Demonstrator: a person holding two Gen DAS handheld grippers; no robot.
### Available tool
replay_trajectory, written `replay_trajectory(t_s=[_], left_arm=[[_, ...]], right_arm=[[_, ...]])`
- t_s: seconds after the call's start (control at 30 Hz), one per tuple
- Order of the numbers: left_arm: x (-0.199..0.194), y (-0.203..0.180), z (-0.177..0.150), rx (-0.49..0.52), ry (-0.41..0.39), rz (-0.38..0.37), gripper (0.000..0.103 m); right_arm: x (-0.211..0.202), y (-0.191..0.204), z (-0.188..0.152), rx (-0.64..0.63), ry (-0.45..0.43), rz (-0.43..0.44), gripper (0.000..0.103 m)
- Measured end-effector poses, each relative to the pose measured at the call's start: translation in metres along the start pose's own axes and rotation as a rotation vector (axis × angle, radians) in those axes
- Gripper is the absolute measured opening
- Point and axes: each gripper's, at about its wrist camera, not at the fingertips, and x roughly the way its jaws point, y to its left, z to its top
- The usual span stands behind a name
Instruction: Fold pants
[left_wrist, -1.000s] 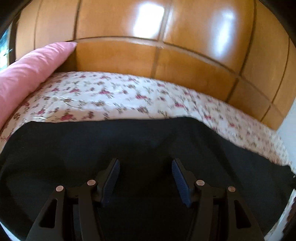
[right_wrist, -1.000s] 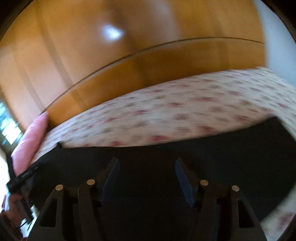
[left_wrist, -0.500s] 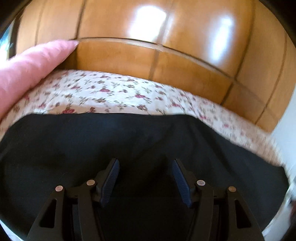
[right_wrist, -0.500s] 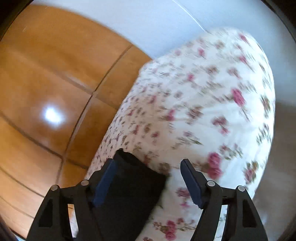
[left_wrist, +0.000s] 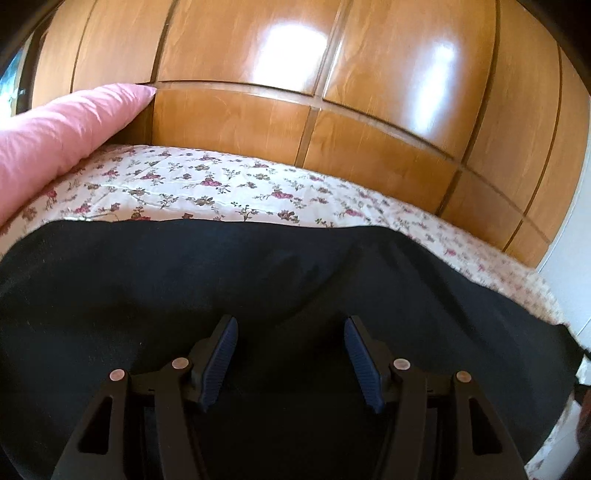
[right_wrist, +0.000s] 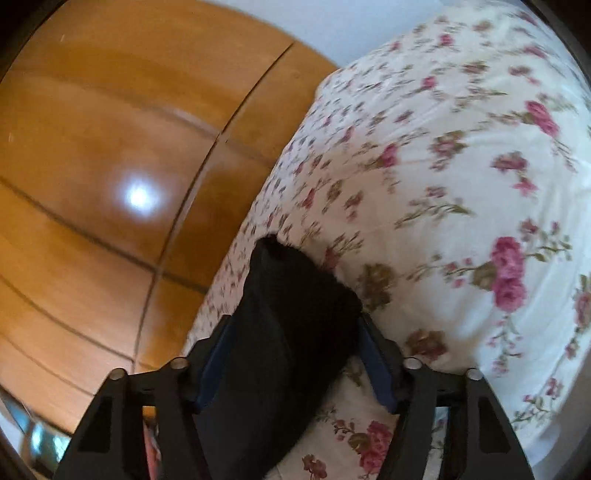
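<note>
Two grippers work over black pants (left_wrist: 258, 295) spread on a flowered bedsheet (left_wrist: 192, 188), with the wooden wardrobe (left_wrist: 288, 92) behind the bed as the fixed backdrop. Much of the garment is cut off: in the left wrist view it runs out of frame at the left, right and bottom edges, so neither waistband nor leg ends can be made out, and its dark surface shows little beyond a few soft creases. At far left, in front of the wardrobe, a pink pillow (left_wrist: 55, 136) leans in, only partly in frame. The pants lie on the near side of the sheet, well clear of the wardrobe's base, their far edge running straight across the bed.

Centre frame, the left gripper (left_wrist: 291, 354) points down at a slant over the cloth, its fingers (left_wrist: 218, 354) spread wide with nothing pinched between them; whether the tips touch the fabric cannot be told.

On the right wrist view, blurred and rolled steeply so the wardrobe (right_wrist: 110, 166) fills the left side, the right gripper (right_wrist: 295, 354) has one end of the pants (right_wrist: 295, 314) bunched between its fingers (right_wrist: 376, 365), which are closing on it. That end sticks out toward the sheet (right_wrist: 443, 184), whose flowers smear with motion. Whether both pads press the cloth yet is hard to judge; the left pad is mostly hidden behind the fabric.
</note>
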Motion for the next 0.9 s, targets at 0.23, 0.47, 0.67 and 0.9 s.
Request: replay_trajectory(t_s=[0.23,0.47,0.67,0.9], left_arm=[[-0.003,0.003,-0.002,-0.024,-0.028,-0.029,0.061],[-0.004,0.007,-0.004,-0.041,-0.039,-0.052,0.061],[-0.006,0.010,-0.004,-0.060,-0.048,-0.082,0.061],[-0.010,0.016,-0.006,-0.091,-0.068,-0.133,0.061]], right_arm=[[0.018,0.010,-0.007,0.027,-0.001,-0.010,0.022],[0.000,0.114,-0.017,-0.253,-0.058,0.004,0.021],[-0.010,0.202,-0.057,-0.452,-0.115,0.025,0.021],[-0.001,0.286,-0.139,-0.787,-0.092,0.083,0.021]])
